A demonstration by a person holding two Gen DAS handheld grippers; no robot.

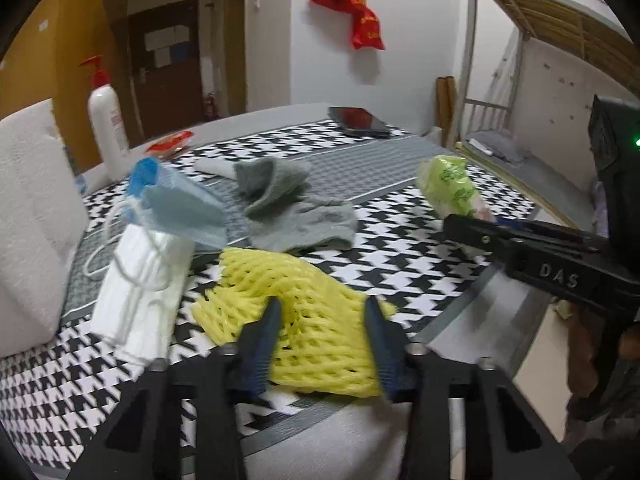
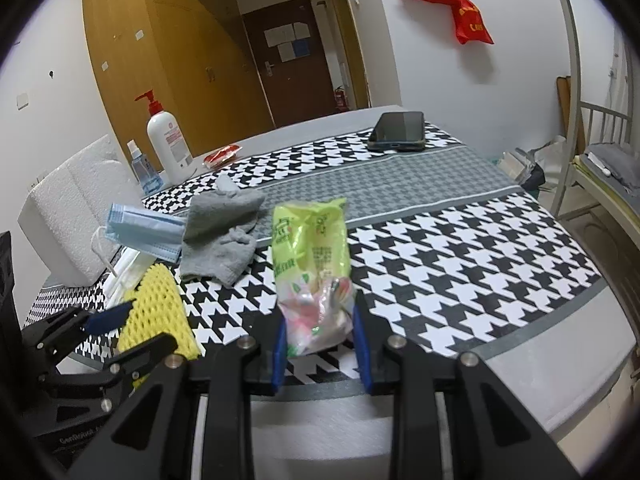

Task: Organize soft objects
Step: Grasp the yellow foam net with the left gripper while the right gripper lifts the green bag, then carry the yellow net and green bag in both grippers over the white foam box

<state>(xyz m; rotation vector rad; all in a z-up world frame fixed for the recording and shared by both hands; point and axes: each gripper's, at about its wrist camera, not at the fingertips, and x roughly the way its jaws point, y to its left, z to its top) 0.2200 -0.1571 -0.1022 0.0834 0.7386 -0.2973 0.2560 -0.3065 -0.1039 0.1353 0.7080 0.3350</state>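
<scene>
Counts first, placed against the grey sock pile (image 2: 222, 236) near mid-cloth: one yellow foam net (image 1: 296, 316) just in front of the pile; one stack of blue face masks (image 2: 144, 232) touching its left edge; one white mask pack (image 1: 140, 280) left and nearer, beside the net; one green-and-pink plastic packet (image 2: 316, 268) to the pile's right, lifted off the houndstooth cloth (image 2: 460, 264). Beyond the pile: one pump bottle (image 2: 166, 144), one small red sachet (image 2: 222, 156), one dark phone (image 2: 398, 130) far back right. Left of everything, one white foam block (image 2: 72, 208).

Left gripper (image 1: 320, 320): moderately spread, straddling the near end of the net, blue fingers (image 1: 262, 344) pressing into it; firm grip unclear. Right gripper (image 2: 320, 332): closed narrow on the packet's lower end.

Only from the right wrist: one small spray bottle (image 2: 140, 168) beside the pump bottle. Only from the left wrist: the upper bunk's slats (image 1: 560, 20) far right of the pile.
</scene>
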